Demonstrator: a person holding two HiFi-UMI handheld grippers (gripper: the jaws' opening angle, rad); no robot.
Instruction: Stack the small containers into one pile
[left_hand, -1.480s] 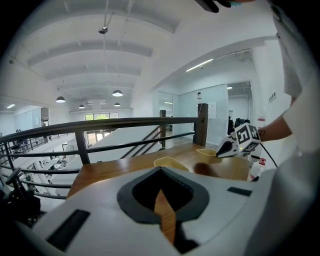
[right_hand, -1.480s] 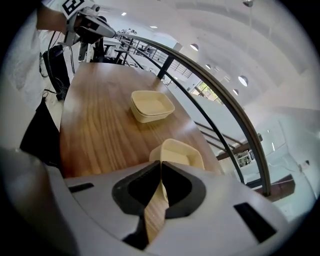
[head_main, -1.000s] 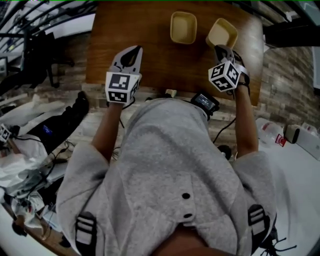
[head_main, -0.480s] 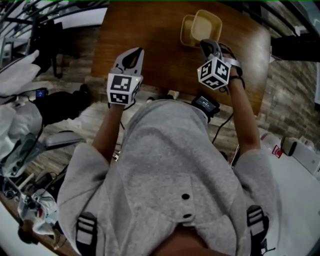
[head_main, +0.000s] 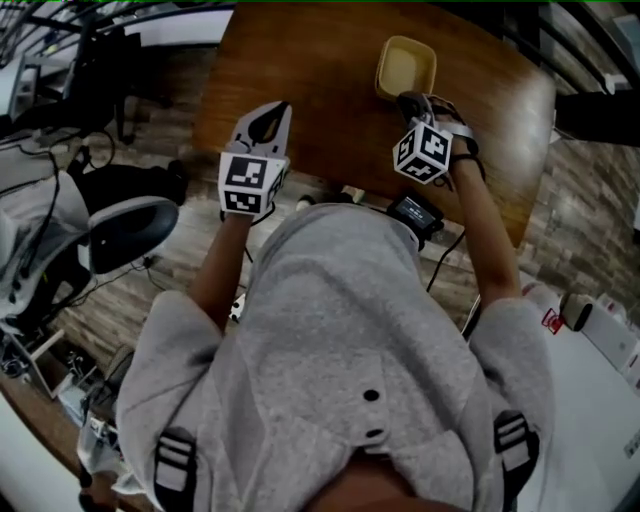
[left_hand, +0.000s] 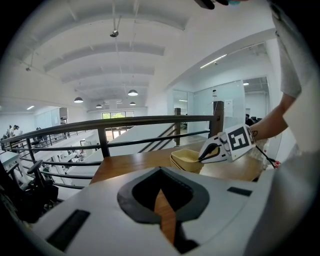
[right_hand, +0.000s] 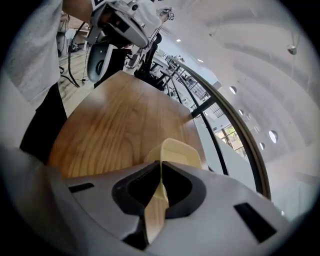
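Our right gripper (head_main: 408, 100) pinches the container (head_main: 405, 62) at its six-o'clock rim; released unseated, it could tilt. Left gripper (head_main: 268, 115) idles, jaws together.

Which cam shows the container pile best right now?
Left gripper view: it sees the container pile side-on, both nested rims showing, right gripper clamped on the rim. Head view shows only the top container from above; right gripper view, just its pinched wall.
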